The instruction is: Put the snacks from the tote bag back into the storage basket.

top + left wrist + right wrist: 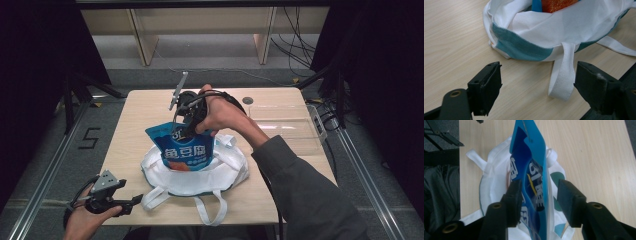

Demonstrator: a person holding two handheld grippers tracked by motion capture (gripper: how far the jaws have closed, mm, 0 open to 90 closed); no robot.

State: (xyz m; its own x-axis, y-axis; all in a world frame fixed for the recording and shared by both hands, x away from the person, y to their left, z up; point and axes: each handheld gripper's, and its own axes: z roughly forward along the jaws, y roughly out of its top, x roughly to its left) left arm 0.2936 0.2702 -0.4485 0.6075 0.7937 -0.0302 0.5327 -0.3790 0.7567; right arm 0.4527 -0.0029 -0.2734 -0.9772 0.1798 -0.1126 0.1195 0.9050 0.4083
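While your right gripper (192,120) hovers over the middle of the desk (145,107), its jaws straddle the top of a blue snack pouch (184,150). In the right gripper view the pouch (534,170) runs edge-on between the jaws: the left one lies against its blue face, while the right one stands a little clear of the other side, so the grip is not yet closed on it.

From the high view, the pouch stands upright with its lower part sunk into the mouth of a white tote bag (220,175). Its front is bright blue with large white characters, an orange patch near the bottom and a slightly crumpled top edge.

The tote bag lies flat and open on the desk, white with a teal band along its rim (521,47) and white straps; one strap (562,72) loops out toward you.

Your left gripper (131,202) sits at the near left corner of the desk, jaws wide apart and holding nothing, with that strap lying between them in the left gripper view.
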